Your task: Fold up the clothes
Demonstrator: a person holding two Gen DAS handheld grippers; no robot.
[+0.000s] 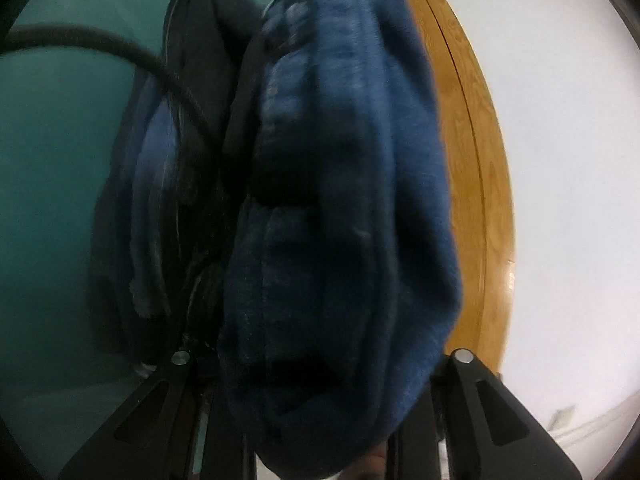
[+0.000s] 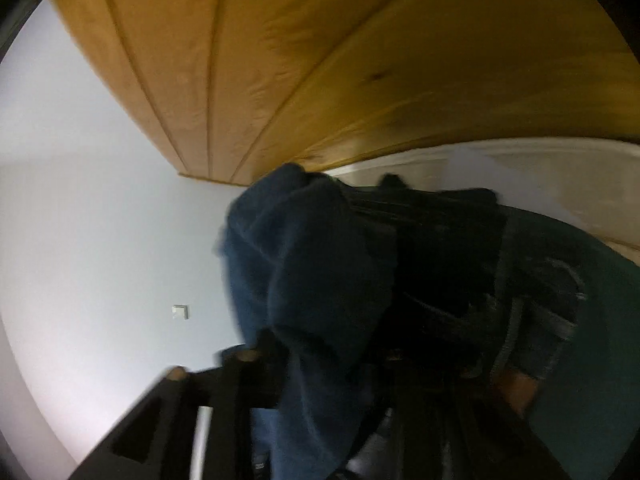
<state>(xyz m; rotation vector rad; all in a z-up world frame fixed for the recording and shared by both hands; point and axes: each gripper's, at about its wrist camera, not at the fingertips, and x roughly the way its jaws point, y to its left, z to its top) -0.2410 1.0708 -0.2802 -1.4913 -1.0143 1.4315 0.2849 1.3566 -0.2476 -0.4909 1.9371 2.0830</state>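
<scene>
Left wrist view: a bunched blue garment (image 1: 340, 208) fills the centre, running from 12 o'clock down to 6 o'clock, where it passes between the two black fingers of the left gripper (image 1: 320, 364). The fingers stand a moderate way apart with the cloth bulging in the gap; the pads are hidden by fabric, so I cannot tell whether they press on it. A black cable (image 1: 120, 50) arcs in from 9 o'clock. Green surface (image 1: 52, 200) lies at 9 o'clock, a wooden door frame (image 1: 468, 152) at 2 to 4 o'clock, a white wall (image 1: 560, 160) at 3 o'clock.

Right wrist view, blurred: the same garment (image 2: 316, 280) hangs from centre toward 6 o'clock, draped over the right gripper (image 2: 340, 384), of which only the near finger at 7 o'clock reads clearly. The jaws look partly parted; grip cannot be judged. Darker cloth, possibly another piece (image 2: 452, 264), sits at 3 o'clock. Wooden panels (image 2: 320, 60) span 12 o'clock; a wall switch (image 2: 181, 312) at 9 o'clock.
</scene>
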